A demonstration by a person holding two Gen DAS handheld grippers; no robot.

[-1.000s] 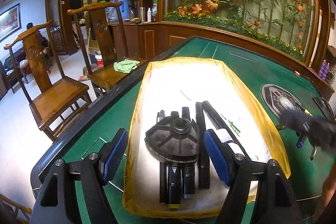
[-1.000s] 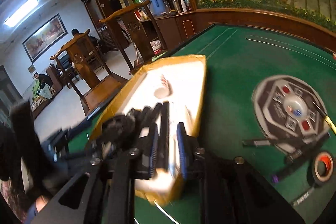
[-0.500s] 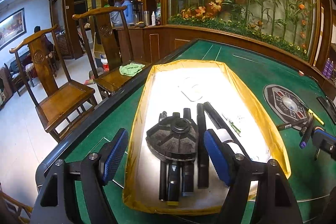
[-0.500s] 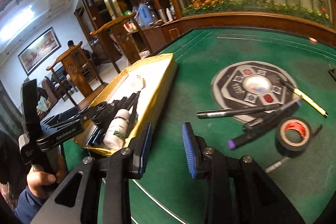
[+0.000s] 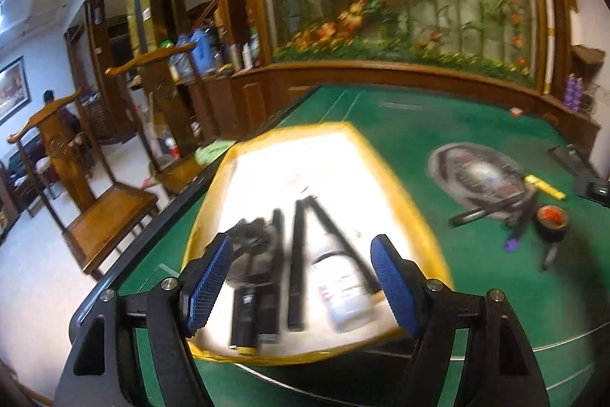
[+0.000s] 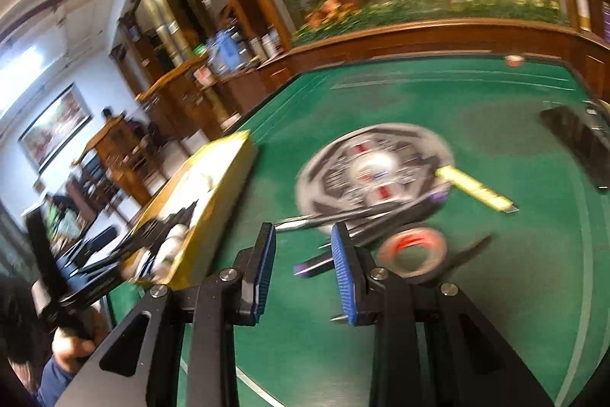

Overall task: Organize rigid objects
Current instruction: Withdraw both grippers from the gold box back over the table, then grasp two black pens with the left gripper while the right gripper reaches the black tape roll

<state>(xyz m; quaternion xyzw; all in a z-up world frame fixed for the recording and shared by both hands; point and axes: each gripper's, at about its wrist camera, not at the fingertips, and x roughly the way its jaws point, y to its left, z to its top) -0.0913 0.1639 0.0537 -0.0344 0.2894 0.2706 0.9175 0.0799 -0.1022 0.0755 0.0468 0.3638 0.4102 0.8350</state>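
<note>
Tray [image 5: 415, 216], yellow-rimmed, on green worktop [image 5: 495, 292]: holds bottle [image 5: 343, 288], black rods, disc; sorted goods.
Left gripper [image 5: 301, 277]: wide, empty, over tray.
Right gripper [image 6: 303, 269]: narrow gap, empty, aimed at loose pen [image 6: 316, 221], marker, tape [image 6: 411, 250]; likely next pick.

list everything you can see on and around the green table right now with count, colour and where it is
tray: 1, yellow rim, white inside, table's left side
white bottle: 1, in tray
dark sticks: several, black, in tray
round disc: 1, grey and black, table centre
tape roll: 1, black, red core, near disc
yellow pen: 1, beside disc
wooden chairs: 2, brown, left of table
left gripper: jaws open, above tray
right gripper: jaws open, near pens
</note>
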